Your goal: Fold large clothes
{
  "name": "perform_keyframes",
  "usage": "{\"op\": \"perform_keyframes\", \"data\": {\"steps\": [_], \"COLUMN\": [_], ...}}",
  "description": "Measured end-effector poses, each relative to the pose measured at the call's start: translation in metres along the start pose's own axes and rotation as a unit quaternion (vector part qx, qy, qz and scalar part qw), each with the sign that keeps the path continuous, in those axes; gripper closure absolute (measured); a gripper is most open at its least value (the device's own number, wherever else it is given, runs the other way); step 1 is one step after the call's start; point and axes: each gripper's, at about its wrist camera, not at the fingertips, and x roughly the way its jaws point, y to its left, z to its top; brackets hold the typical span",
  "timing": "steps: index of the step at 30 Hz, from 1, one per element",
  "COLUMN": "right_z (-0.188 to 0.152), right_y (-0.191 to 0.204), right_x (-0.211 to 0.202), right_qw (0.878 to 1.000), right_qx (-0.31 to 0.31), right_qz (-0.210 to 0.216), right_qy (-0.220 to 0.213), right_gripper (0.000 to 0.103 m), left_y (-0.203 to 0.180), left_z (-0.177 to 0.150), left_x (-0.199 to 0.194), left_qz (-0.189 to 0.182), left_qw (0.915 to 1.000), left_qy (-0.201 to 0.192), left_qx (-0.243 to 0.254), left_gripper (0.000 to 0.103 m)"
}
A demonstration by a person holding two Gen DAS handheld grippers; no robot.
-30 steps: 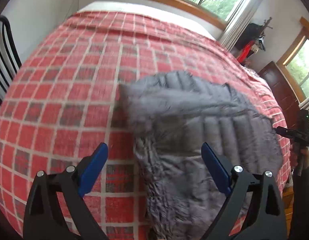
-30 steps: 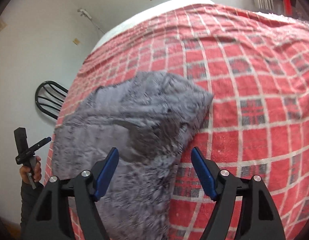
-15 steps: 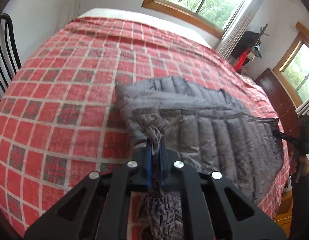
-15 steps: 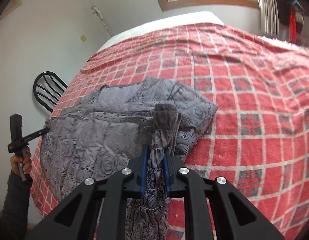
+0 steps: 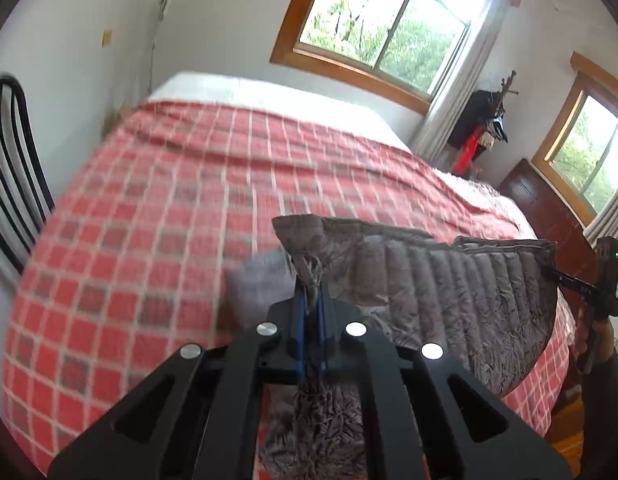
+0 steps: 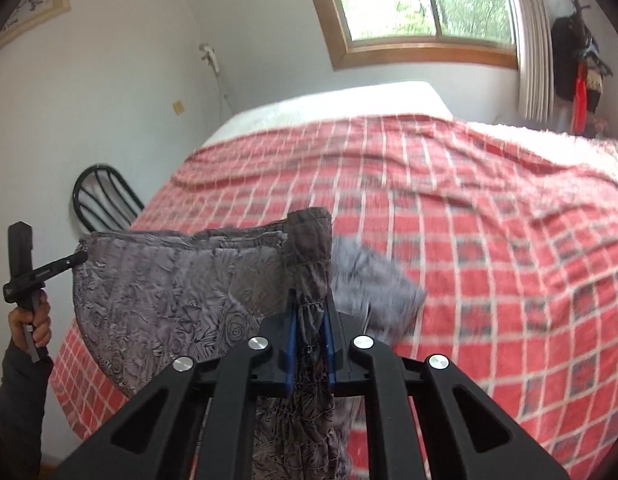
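Left wrist view: my left tongs (image 5: 311,312) and right tongs (image 6: 311,320), both clamped on the jacket (image 5: 449,280), stretch it above the bed (image 5: 169,200), where bunched slippery fabric could slide free.

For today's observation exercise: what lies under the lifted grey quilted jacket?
Under the grey quilted jacket lies the red plaid bedspread, plus a blurred grey part of the jacket. What the bedspread directly beneath it holds is covered.
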Motion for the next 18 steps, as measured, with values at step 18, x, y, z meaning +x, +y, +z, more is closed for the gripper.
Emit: {"op": "perform_keyframes", "data": {"steps": [18], "right_z": [0.059], "right_y": [-0.048], "right_x": [0.157], "right_qw": [0.993], "right_qx": [0.022], "right_qz": [-0.083], "right_qy": [0.076], "right_gripper": [0.093], "left_y": [0.056], "left_z": [0.061], "left_x": [0.165], "left_qz": [0.045], "left_qw": [0.9933], "left_qy": [0.09], "left_qx": [-0.057], "left_gripper": [0.1]}}
